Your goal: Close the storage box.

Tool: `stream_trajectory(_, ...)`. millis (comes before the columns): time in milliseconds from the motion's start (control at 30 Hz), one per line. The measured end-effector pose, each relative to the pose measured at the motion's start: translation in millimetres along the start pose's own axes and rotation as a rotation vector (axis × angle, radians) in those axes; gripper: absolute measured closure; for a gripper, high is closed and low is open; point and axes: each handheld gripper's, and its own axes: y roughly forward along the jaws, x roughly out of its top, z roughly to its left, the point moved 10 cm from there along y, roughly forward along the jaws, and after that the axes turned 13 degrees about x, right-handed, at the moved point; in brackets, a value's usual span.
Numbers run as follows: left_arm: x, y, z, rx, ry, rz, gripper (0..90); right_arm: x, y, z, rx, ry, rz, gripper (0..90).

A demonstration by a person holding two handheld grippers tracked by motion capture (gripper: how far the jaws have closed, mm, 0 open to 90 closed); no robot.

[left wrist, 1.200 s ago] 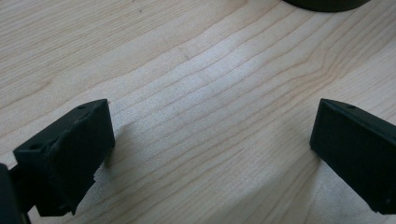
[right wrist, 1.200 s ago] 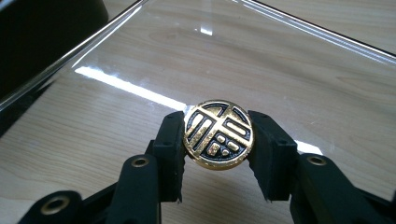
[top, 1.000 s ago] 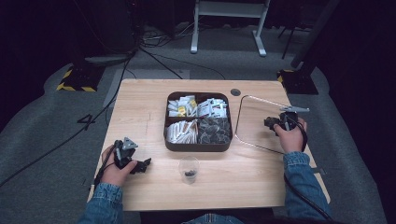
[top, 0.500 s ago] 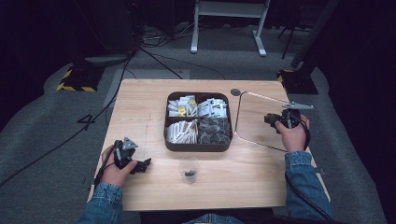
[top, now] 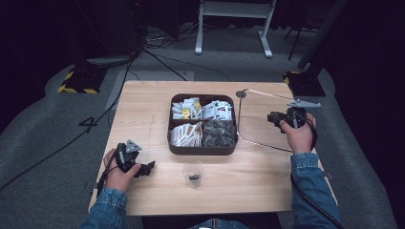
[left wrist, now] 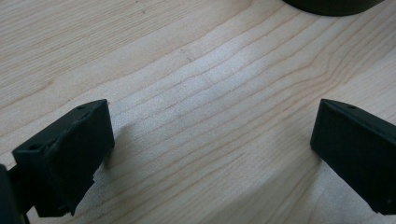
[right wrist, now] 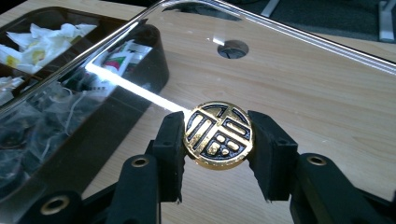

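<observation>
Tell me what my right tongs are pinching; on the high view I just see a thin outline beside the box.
Observer: The right tongs are shut on a round gold-and-black knob, one pad on each side of its edge.
Operator: Knob of what?
Observer: Of a clear lid; the dark compartment box and its sachets show through the pane.
Operator: And the other side?
Observer: The left tongs stand open over the bare wooden table, with nothing between them.
</observation>
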Motion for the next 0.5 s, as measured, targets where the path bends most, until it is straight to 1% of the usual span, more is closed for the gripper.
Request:
stream_trajectory(200,-0.1,0.0,0.0,0.000,-0.001,-0.001,0.1,12.8,3.7,13.8,0.026,-0.027,-0.005,58.5)
stream_trajectory(267,-0.2,-0.1,-0.2,-0.001,-0.001,-0.001,0.1,17.9,8.1,19.2,0.042,-0.035,-0.001,58.6)
stream_trajectory(400,-0.2,-0.1,-0.2,-0.001,-0.001,-0.001,0.1,27.3,16.4,26.8,0.067,-0.025,-0.010,58.6)
stream_trajectory(500,-0.1,-0.1,-0.2,-0.001,-0.002,-0.001,0.1,33.3,22.4,32.8,0.073,-0.025,-0.007,58.5)
